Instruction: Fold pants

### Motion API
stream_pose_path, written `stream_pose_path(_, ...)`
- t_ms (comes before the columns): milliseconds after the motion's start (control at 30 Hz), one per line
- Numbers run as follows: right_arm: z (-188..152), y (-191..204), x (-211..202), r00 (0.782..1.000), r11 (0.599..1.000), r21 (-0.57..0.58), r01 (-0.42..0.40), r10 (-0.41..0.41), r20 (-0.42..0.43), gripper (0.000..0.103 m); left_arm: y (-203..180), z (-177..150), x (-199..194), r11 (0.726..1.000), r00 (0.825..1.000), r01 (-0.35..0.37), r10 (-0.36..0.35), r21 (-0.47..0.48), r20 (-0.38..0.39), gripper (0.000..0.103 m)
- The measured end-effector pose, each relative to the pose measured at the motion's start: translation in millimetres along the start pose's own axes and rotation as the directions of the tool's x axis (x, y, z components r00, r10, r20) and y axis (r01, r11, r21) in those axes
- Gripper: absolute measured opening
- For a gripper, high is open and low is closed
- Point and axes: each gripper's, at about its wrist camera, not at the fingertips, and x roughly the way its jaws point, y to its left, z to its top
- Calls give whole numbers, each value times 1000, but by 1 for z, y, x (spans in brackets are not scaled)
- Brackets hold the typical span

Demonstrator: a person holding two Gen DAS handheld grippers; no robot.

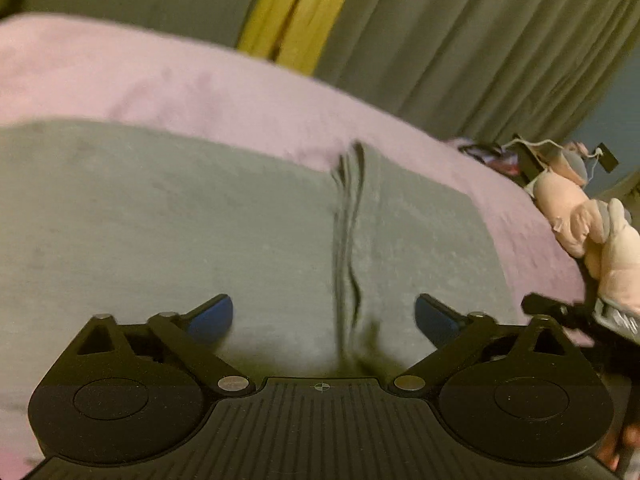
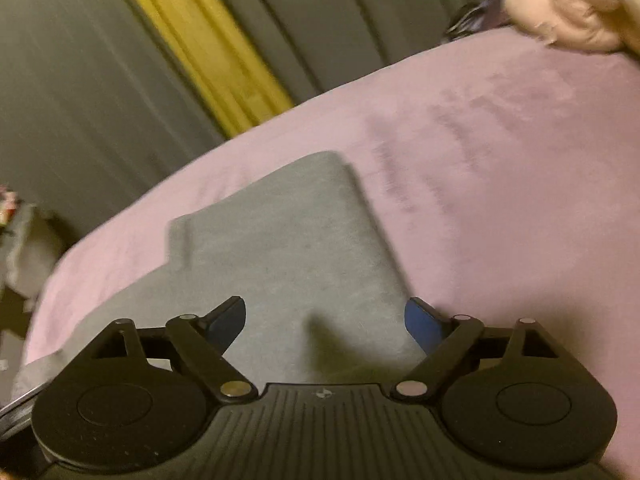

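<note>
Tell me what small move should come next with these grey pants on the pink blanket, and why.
Probably lower the left claw onto the pants at the bunched dark fold line and pinch there. Both the left claw and the right claw stand open and empty above the cloth, and that ridge looks uneven.

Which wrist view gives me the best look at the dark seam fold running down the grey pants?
The left wrist view: the seam fold runs down the middle of the grey pants. The right wrist view shows only smooth grey cloth, no seam.
</note>
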Motion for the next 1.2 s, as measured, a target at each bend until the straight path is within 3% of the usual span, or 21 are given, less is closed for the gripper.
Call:
stream_pose_path(67, -2, -7, 3, 999, 999, 23, -45, 46, -15, 88, 3, 5, 26, 997, 997, 10, -16, -76, -70, 78)
stream_pose_path(200, -2, -13, 15, 998, 996, 59, -61, 61, -13, 91, 2, 10, 51, 985, 993, 56, -72, -165, -96, 76)
stream_pose_path(267, -5, -12, 19, 996, 994, 63, -90, 90, -7, 96, -3, 12, 58, 977, 986, 100, -123, -188, -115, 62)
stream_pose_path(300, -5, -12, 22, 995, 993, 65, -98, 99, -6, 96, -4, 12, 63, 974, 981, 110, -138, -200, -133, 61)
stream_pose_path(333, -8, -13, 23, 994, 993, 63, -104, 105, -4, 97, -6, 11, 69, 976, 982, 100, -128, -192, -142, 59)
stream_pose_path(400, -10, -11, 23, 993, 992, 57, -114, 114, 0, 97, -9, 11, 73, 985, 986, 68, -91, -160, -137, 44)
stream_pose_path(467, -11, -10, 25, 993, 992, 46, -117, 117, 9, 98, -9, 11, 75, 983, 988, 46, -71, -177, -140, 26)
stream_pose_path(500, -11, -9, 25, 993, 993, 39, -116, 115, 11, 98, -7, 12, 75, 980, 987, 50, -77, -193, -139, 24)
stream_pose_path(700, -12, -2, 24, 992, 993, 8, -120, 120, 33, 98, -12, 11, 61, 982, 993, 47, -67, -183, -102, 18)
stream_pose_path(900, -13, -3, 12, 977, 980, 1, -200, 199, 76, 98, -20, 16, 39, 988, 996, 53, -63, -146, -65, 17)
stream_pose_path(1100, -15, 5, 8, 968, 970, -40, -239, 242, 65, 98, -4, 11, -4, 996, 1000, -21, 21, -88, -7, 17)
stream_pose_path(1200, -17, 14, 10, 967, 966, -81, -247, 251, 38, 98, 14, 3, -29, 991, 992, -119, 121, -57, 35, 17)
